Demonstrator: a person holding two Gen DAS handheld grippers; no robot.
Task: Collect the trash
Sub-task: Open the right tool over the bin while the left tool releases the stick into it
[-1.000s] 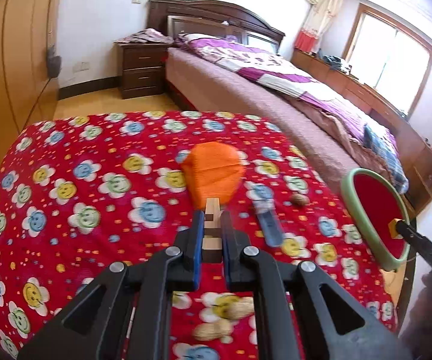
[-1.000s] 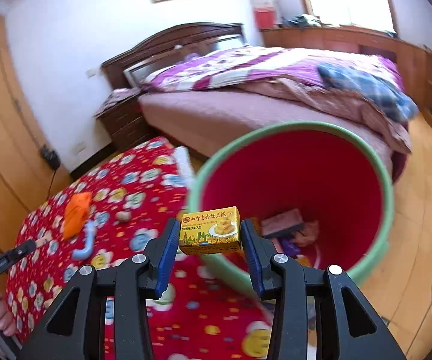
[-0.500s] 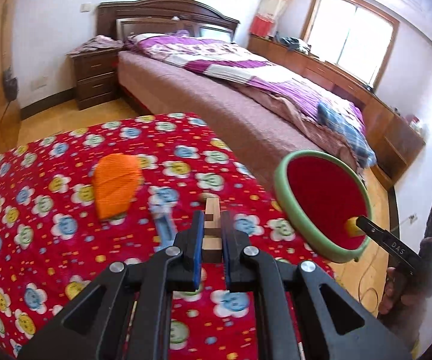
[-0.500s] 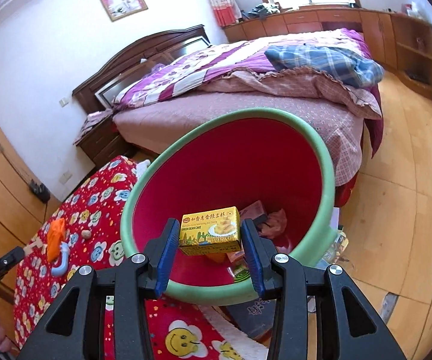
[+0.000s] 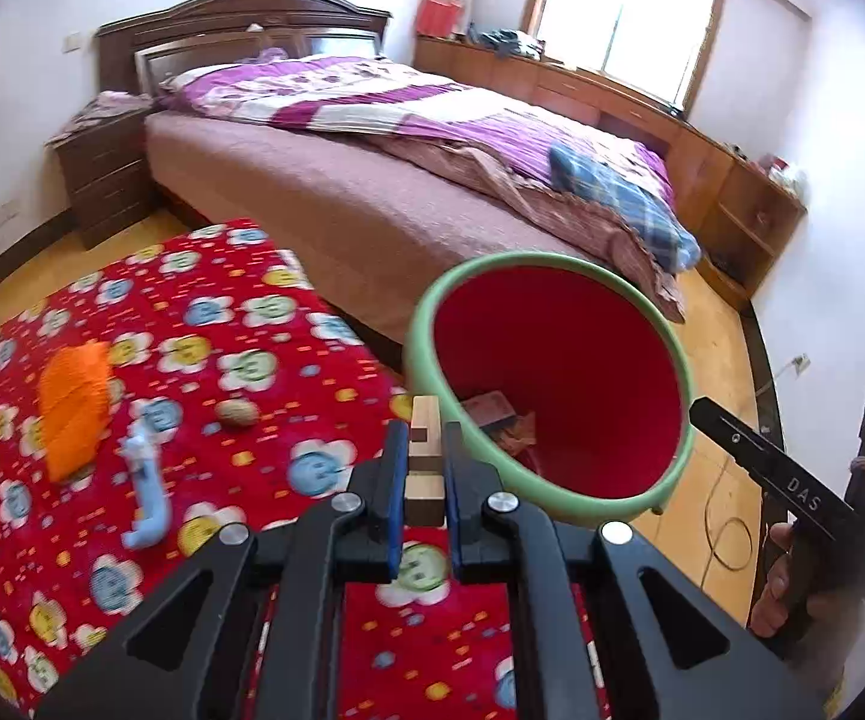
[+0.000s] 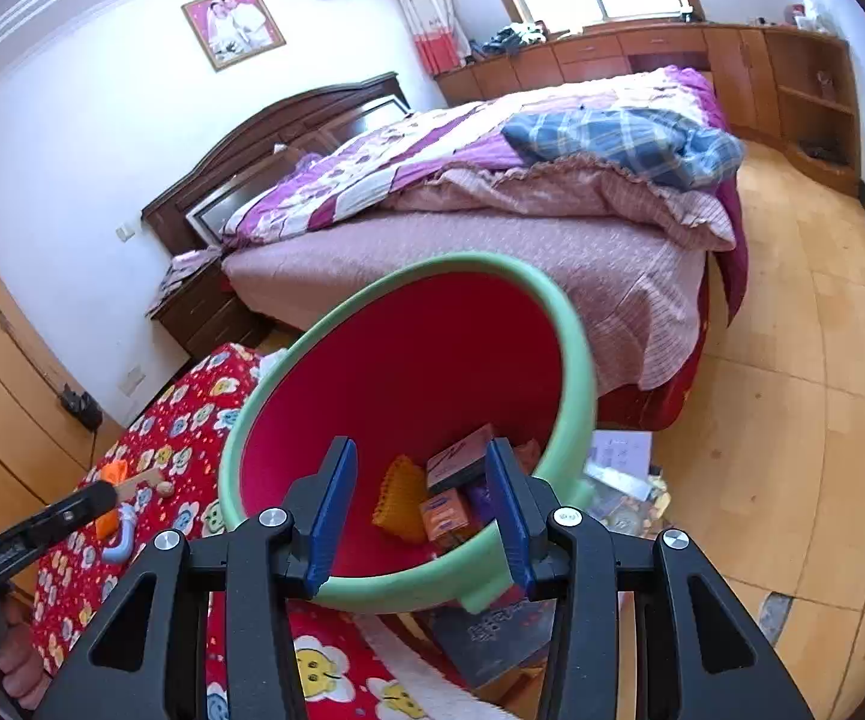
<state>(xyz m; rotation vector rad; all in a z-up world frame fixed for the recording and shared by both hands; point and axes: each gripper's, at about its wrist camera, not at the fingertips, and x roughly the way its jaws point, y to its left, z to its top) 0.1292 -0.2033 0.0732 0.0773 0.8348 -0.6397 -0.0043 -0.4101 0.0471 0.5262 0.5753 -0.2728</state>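
A green bin with a red inside (image 5: 420, 324) (image 6: 576, 348) stands beside the table with the red flowered cloth (image 5: 192, 324). My left gripper (image 5: 423, 474) is shut on a small wooden block (image 5: 424, 450) just before the bin's near rim. My right gripper (image 6: 417, 510) is open and empty over the bin's mouth. Several boxes and wrappers (image 6: 450, 498) lie at the bin's bottom. On the cloth lie an orange piece (image 5: 72, 408), a light blue plastic piece (image 5: 147, 498) and a walnut (image 5: 237, 412).
A bed (image 5: 384, 180) with purple bedding stands behind the table and bin. A nightstand (image 5: 102, 174) is at the back left. Papers and a book (image 6: 612, 480) lie on the wooden floor by the bin. A cable (image 5: 726, 528) lies on the floor.
My right gripper opened and the yellow cake box left it. My left gripper swung right with the wooden block, toward the bin.
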